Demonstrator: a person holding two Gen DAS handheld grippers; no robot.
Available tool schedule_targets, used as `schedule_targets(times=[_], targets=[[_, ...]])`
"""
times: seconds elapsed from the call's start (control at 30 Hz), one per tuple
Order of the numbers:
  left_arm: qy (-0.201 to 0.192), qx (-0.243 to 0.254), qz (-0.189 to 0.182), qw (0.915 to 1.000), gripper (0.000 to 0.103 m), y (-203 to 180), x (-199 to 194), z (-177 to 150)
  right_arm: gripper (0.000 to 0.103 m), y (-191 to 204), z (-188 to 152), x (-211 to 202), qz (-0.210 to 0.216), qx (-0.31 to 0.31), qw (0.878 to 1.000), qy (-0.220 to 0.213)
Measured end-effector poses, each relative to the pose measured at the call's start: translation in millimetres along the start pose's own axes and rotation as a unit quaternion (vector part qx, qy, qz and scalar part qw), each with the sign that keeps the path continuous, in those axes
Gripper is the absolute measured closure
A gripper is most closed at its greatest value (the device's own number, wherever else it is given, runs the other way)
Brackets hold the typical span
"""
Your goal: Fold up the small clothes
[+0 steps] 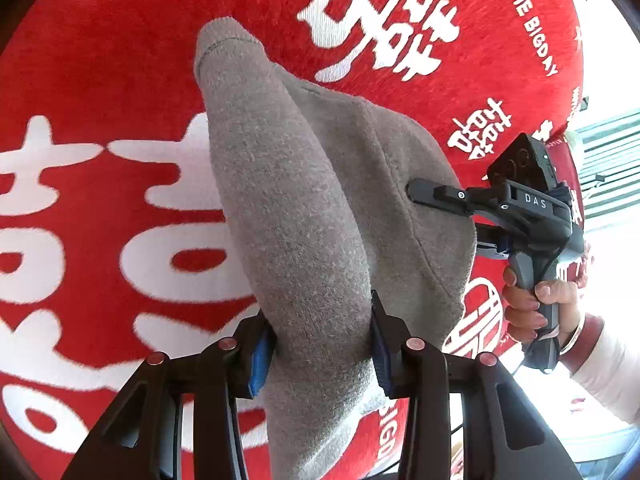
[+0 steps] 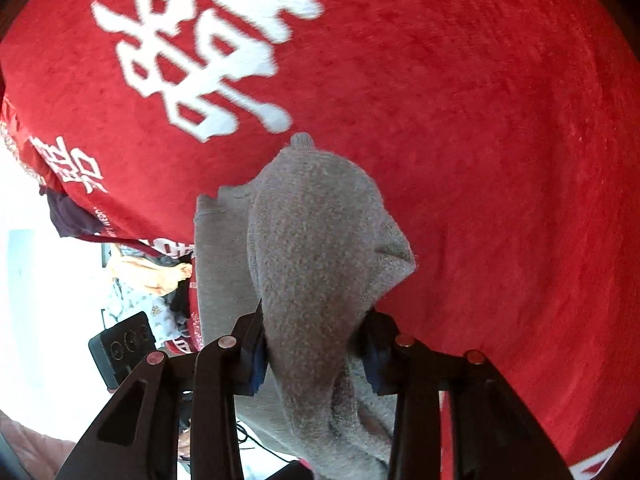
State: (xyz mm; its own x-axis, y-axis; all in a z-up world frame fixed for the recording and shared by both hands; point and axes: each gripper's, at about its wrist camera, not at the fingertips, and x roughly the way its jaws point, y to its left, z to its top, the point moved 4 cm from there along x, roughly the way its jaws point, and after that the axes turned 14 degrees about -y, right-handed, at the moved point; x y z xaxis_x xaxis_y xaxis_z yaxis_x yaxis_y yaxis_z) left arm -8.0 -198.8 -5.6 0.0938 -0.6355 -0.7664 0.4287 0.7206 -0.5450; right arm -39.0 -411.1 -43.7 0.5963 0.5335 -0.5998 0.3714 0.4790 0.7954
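Left gripper (image 1: 320, 344): jaws partly closed, blue pads pressed against both sides of a bunched grey sock (image 1: 304, 208), pointing steeply downward. Right gripper (image 2: 316, 350): jaws likewise narrowed, pads clamped on the same sock from its other end; in the left wrist view one black finger lies flat on the fabric. Right hand (image 1: 540, 304): fingers wrapped round the black handle, a bangle at the wrist, white sleeve behind
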Motion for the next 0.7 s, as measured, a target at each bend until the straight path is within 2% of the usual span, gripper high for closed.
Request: schedule_targets(times=[0.17, 0.33, 0.57, 0.7], targets=[[-0.004, -0.011, -0.018, 0.9998, 0.060, 15, -37, -7, 0.062, 28, -25, 0, 0.007, 0.013, 1.000, 0.002], [-0.003, 0.003, -0.016, 0.9999, 0.060, 30, -85, -23, 0.062, 58, -61, 3, 0.018, 0.026, 0.999, 0.011], [0.015, 0.003, 0.012, 0.9998, 0.060, 70, -125, -51, 0.062, 83, -118, 31, 0.028, 0.047, 0.998, 0.035], [0.021, 0.002, 0.044, 0.9988, 0.060, 108, -123, -70, 0.062, 80, -141, 66, 0.012, 0.052, 0.997, 0.049]])
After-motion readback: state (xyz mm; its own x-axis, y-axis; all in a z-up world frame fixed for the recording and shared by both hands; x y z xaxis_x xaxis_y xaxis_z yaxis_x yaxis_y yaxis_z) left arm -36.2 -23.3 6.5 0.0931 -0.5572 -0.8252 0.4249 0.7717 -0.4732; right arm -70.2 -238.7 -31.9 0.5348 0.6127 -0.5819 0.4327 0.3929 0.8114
